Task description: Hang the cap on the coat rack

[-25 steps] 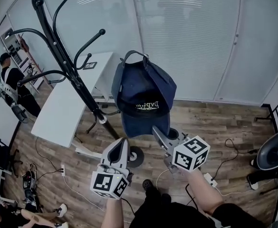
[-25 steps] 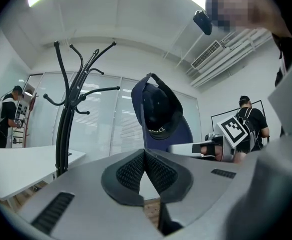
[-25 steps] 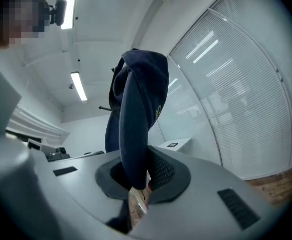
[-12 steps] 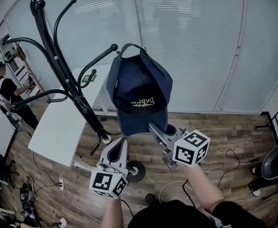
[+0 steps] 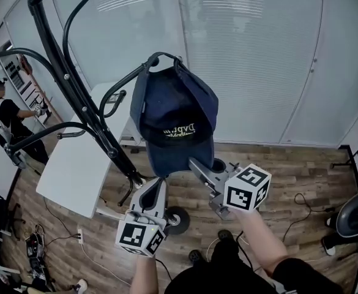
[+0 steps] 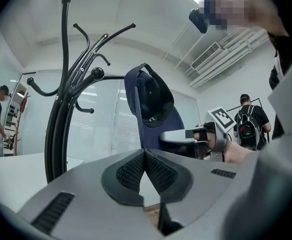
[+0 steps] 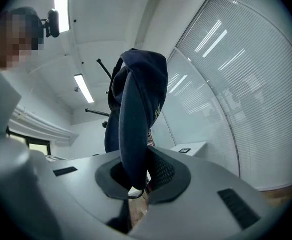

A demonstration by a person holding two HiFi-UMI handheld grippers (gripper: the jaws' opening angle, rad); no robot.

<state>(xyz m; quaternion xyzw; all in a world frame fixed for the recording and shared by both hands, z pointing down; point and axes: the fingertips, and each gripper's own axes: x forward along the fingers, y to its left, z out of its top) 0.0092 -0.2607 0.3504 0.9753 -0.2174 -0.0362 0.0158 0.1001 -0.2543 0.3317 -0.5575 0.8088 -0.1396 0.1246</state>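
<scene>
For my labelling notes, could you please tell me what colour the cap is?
The cap is dark navy blue; the head view shows it best.

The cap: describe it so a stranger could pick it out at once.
Find the black coat rack before the glass wall. Just right of it, the right tongs hold up a navy cap by its brim. Its neighbours are bare hooks; it bears pale lettering.

A white tabletop [image 5: 74, 164] stands beside a glazed partition wall [image 5: 246, 54] with slatted blinds; the floor [image 5: 276, 164] is wood plank, with white cables [image 5: 301, 199] trailing over it at the right; a dark round appliance [image 5: 356, 216] sits at the far right edge; a person in a dark cap [image 5: 7, 112] stands at the left; another person with a black backpack [image 6: 246, 126] stands well apart; a strip light [image 7: 83, 88] glows on the ceiling.
</scene>
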